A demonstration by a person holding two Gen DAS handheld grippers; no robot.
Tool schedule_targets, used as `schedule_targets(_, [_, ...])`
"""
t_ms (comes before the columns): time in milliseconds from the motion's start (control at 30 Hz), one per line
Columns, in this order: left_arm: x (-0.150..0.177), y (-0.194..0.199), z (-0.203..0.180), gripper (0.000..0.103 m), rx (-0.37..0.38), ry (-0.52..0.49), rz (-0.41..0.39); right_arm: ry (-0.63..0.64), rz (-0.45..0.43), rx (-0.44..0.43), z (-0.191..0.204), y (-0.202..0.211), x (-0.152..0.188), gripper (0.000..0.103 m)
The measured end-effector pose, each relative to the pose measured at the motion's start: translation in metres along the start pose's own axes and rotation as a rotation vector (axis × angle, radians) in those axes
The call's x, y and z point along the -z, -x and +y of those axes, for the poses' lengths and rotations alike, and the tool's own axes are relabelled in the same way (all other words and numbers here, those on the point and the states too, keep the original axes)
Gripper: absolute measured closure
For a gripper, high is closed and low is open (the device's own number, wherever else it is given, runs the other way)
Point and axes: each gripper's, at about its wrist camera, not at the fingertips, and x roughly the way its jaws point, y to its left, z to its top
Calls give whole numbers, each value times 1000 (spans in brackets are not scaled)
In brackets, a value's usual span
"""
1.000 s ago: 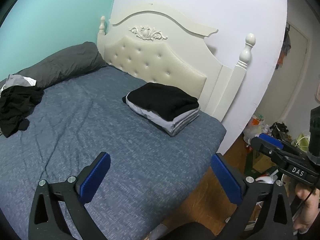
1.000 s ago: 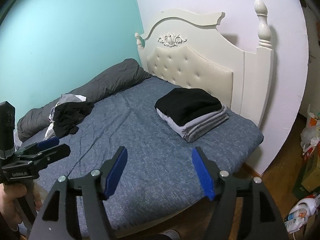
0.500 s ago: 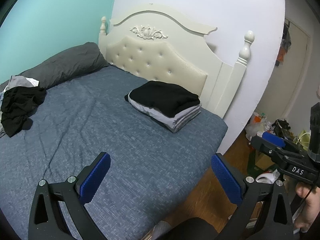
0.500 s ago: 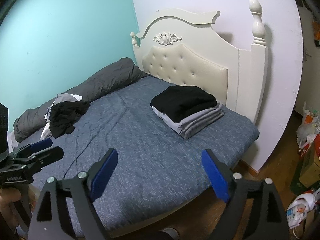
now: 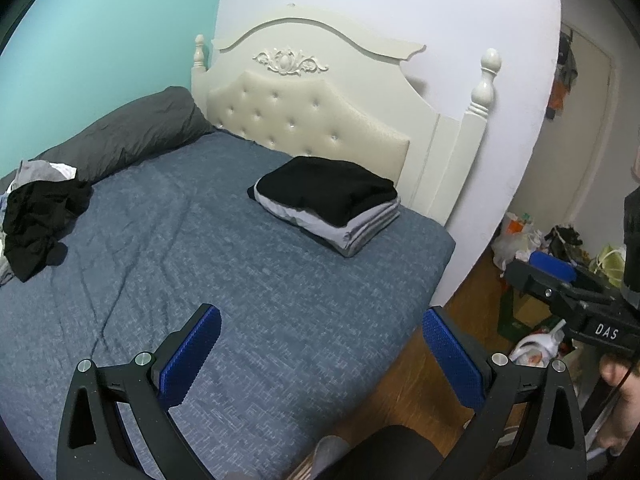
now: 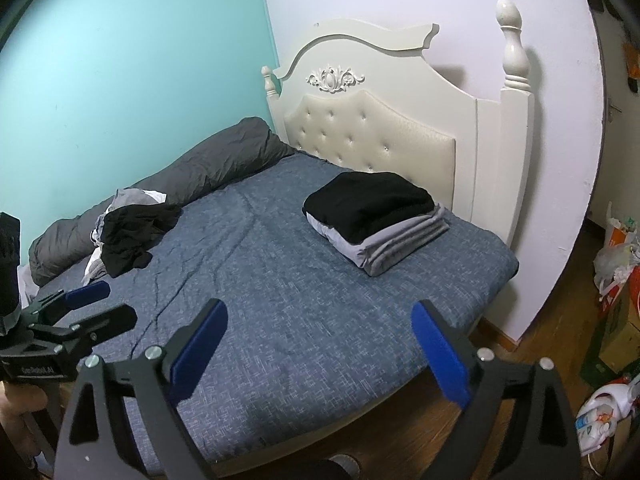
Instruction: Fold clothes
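A: State the position of the clothes.

B: A folded stack (image 6: 376, 222) rests on the bed (image 6: 288, 308), near the cream headboard (image 6: 372, 136) and toward the bed's right edge. The top item is black; grey folded layers lie beneath it. An unfolded pile (image 6: 128, 232), black with grey and white pieces, lies on the far left of the bed, against the dark grey rolled duvet (image 6: 208, 168) that runs along the teal wall (image 6: 120, 72). The stack and the pile are well apart, with bare blue bedcover between them.

A: State the condition of the left gripper (image 5: 320, 356).

B: Its jaws stand spread wide. The blue pads (image 5: 192, 356) face each other with only bedcover and wooden floor visible between them. Nothing is held.

A: And the right gripper (image 6: 320, 348)?

B: Its jaws are opening and already stand wide. Nothing lies between them; the blue pads touch no fabric.

A: Relative placement of the two units?

B: They sit side by side at the near edge of the bed, both angled downward toward the mattress. Each appears at the edge of the other's view, held by a hand (image 5: 624, 388).

A: Surroundings?

B: Bags and clutter (image 5: 520, 236) lie on the floor to the right of the bed.
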Motion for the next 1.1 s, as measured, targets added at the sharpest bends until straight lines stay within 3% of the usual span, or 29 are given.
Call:
schedule_targets(400, [3, 11, 2, 0, -45, 12, -52, 1, -1, 5, 0, 5, 3, 9])
schedule_targets(1100, [5, 18, 4, 0, -60, 17, -58, 5, -5, 17, -2, 8, 2, 9])
